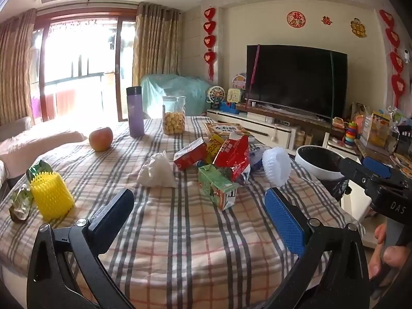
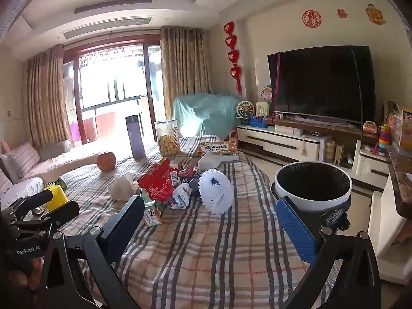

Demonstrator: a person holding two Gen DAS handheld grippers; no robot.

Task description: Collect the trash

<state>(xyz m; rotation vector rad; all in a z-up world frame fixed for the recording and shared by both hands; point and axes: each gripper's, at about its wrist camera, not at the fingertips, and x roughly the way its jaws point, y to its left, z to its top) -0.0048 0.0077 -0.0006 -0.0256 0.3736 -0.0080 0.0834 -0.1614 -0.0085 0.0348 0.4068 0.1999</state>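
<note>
Table [image 1: 180,231], plaid cloth cover. Containers: one clear jar [image 1: 174,114] at 12 o'clock on the far edge, roughly half filled with small round yellow biscuits; one purple flask [image 1: 135,112] just beside it at 11 o'clock, lid on, contents not visible; one round white bin [image 2: 312,186] with a black liner, off the table's right edge at 2 o'clock, its inside dark and nothing discernible in it. Trash pile [image 1: 219,159] at table centre: red carton [image 1: 190,156], green carton [image 1: 217,186] on its side, red foil wrapper [image 1: 233,155], crumpled paper, all touching or overlapping; white crumpled bag [image 1: 158,171] just left of the pile at 10 o'clock; white foam fruit net [image 1: 276,166] at its right, 2 o'clock, near the bin. Other items: apple [image 1: 101,139] at 10 o'clock; yellow foam net [image 1: 51,197] and a green wrapper [image 1: 20,202] at 9 o'clock, near the left edge; a book [image 1: 226,130] behind the pile. Left gripper [image 1: 198,211]: jaws spread fully wide, nothing between them, hanging over bare cloth short of the pile. Right gripper [image 2: 208,228]: jaws likewise spread wide, holding nothing, over the cloth at 6 o'clock from the white net.
</note>
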